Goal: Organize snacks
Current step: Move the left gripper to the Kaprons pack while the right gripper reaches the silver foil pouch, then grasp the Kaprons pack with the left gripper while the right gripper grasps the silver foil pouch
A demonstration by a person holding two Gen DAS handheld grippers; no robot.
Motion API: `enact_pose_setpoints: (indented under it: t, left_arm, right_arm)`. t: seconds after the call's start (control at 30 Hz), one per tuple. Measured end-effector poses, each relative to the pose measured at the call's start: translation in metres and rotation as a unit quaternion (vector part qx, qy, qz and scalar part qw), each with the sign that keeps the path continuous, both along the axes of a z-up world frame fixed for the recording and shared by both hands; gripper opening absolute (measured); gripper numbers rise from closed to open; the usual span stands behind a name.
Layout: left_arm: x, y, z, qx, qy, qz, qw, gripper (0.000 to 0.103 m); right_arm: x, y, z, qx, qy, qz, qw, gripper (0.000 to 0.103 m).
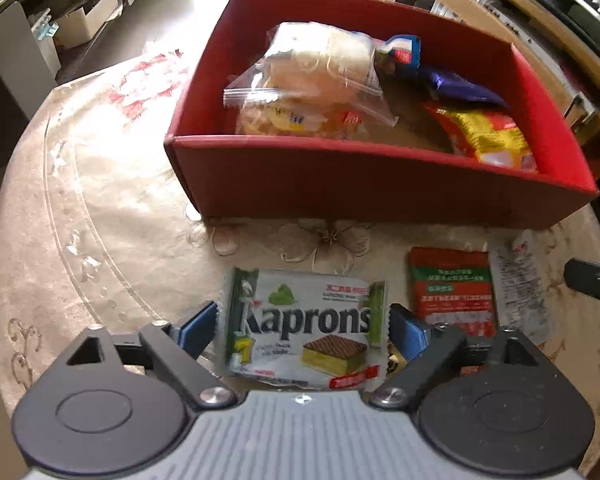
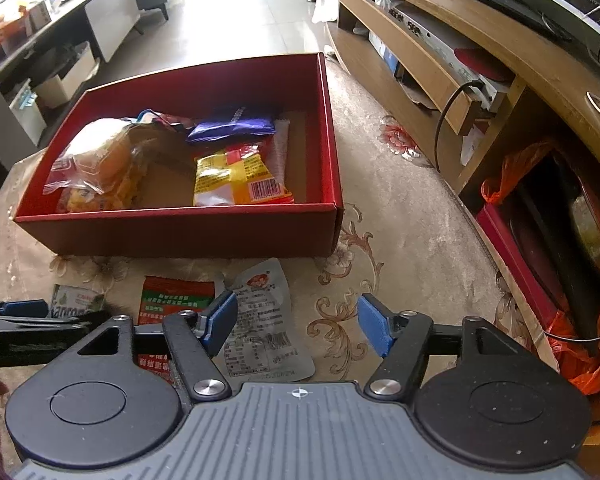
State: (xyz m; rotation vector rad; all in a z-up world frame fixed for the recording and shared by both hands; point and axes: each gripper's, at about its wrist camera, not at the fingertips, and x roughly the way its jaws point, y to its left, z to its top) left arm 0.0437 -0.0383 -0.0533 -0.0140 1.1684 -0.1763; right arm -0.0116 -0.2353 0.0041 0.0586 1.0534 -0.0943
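I am in a living room, over a round counter [image 1: 100, 184] with a soft beige cloth with flower shapes. A long wooden TV shelf [image 2: 440, 40] stands beside it. The big red cardboard box [image 1: 380, 184] sits on the cloth. It holds a clear bag of puffy snacks [image 1: 300, 80], a shiny purple pack [image 2: 232, 126] and a yellow and red pack [image 2: 236, 178].

My left jaws [image 1: 302, 330] are spread wide. The flat white Kaprons wafer pack [image 1: 300, 320] lies on the cloth between my blue pads; I cannot tell if they touch it.

My right jaws [image 2: 298, 328] are loose and hold nothing. A thin silver pouch [image 2: 264, 328] lies under them, beside a red and green packet [image 2: 176, 296].
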Motion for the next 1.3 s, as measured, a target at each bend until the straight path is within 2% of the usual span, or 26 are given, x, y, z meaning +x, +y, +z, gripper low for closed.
enact_pose_setpoints:
  t: [0.07, 0.13, 0.2, 0.3, 0.47, 0.63, 0.77, 0.8, 0.87, 0.9, 0.93, 1.1, 1.3]
  left_arm:
    - [-0.004, -0.005, 0.002, 0.015, -0.005, -0.011, 0.9998, 0.079]
    - [-0.009, -0.002, 0.008, 0.010, -0.010, -0.013, 0.9998, 0.064]
    - [-0.013, 0.005, 0.013, -0.001, -0.004, -0.012, 0.9999, 0.063]
    - [-0.018, 0.016, 0.018, 0.003, -0.012, -0.007, 0.9999, 0.061]
    - [-0.024, 0.021, 0.026, 0.005, -0.030, -0.013, 0.9995, 0.061]
    - [-0.020, 0.018, 0.015, 0.004, -0.010, -0.026, 0.9996, 0.061]
    - [-0.019, 0.014, 0.007, 0.016, -0.004, -0.038, 0.9992, 0.064]
    - [-0.019, 0.013, 0.006, 0.019, -0.005, -0.038, 0.9991, 0.065]
    - [-0.017, 0.014, 0.006, 0.017, -0.002, -0.035, 0.9992, 0.066]
    - [-0.016, 0.016, 0.005, 0.015, 0.001, -0.034, 0.9993, 0.069]
    - [-0.015, 0.016, 0.005, 0.015, 0.002, -0.032, 0.9994, 0.071]
    - [-0.014, 0.024, 0.005, 0.010, 0.011, -0.022, 0.9997, 0.072]
    - [-0.017, 0.031, 0.009, 0.000, 0.011, -0.008, 0.9999, 0.077]
  right_arm:
    - [0.000, 0.000, -0.001, -0.002, 0.002, 0.004, 1.000, 0.073]
    - [0.001, 0.000, -0.002, -0.005, 0.003, 0.006, 1.000, 0.073]
    - [0.002, -0.003, -0.003, -0.007, 0.007, 0.002, 1.000, 0.073]
    - [0.003, -0.009, -0.006, -0.008, 0.013, -0.009, 1.000, 0.073]
    - [0.008, -0.004, -0.015, -0.009, 0.027, -0.002, 1.000, 0.073]
    - [0.023, 0.015, -0.033, -0.027, 0.049, 0.020, 0.998, 0.073]
    - [0.034, 0.028, -0.046, -0.021, 0.068, 0.044, 0.996, 0.076]
    - [0.036, 0.031, -0.049, -0.033, 0.067, 0.048, 0.996, 0.080]
    - [0.037, 0.028, -0.049, -0.026, 0.068, 0.041, 0.996, 0.075]
    - [0.037, 0.025, -0.047, -0.020, 0.067, 0.030, 0.997, 0.066]
    - [0.036, 0.025, -0.045, -0.030, 0.064, 0.029, 0.997, 0.063]
    - [0.017, 0.032, -0.042, -0.061, 0.061, 0.048, 0.995, 0.061]
    - [-0.017, 0.025, -0.022, -0.048, 0.033, 0.035, 0.998, 0.061]
